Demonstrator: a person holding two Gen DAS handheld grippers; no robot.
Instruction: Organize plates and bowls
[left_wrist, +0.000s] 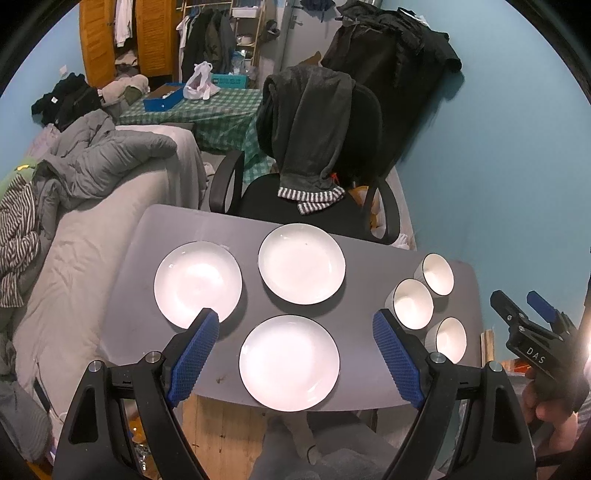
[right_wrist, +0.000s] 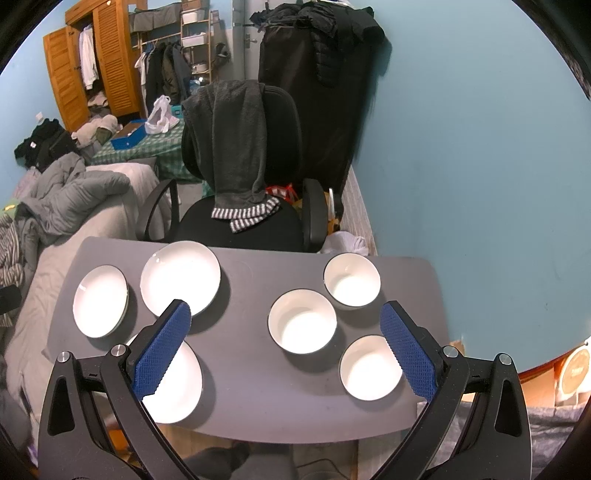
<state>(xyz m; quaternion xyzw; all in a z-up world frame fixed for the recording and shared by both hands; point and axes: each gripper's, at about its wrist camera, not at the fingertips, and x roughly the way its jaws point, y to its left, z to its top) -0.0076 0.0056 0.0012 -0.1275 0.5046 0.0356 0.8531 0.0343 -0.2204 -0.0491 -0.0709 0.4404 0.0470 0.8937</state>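
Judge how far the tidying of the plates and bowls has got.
Nothing looks done: three plates and three bowls lie singly on the table, none stacked. Nothing is in hand: left gripper and right gripper are open and empty. All the stacking is left.

A black office chair (right_wrist: 258, 221) draped with a dark grey fleece garment (right_wrist: 236, 147) stood behind the grey bench (right_wrist: 243, 369); a bed with a rumpled grey duvet (left_wrist: 103, 158) lay alongside.
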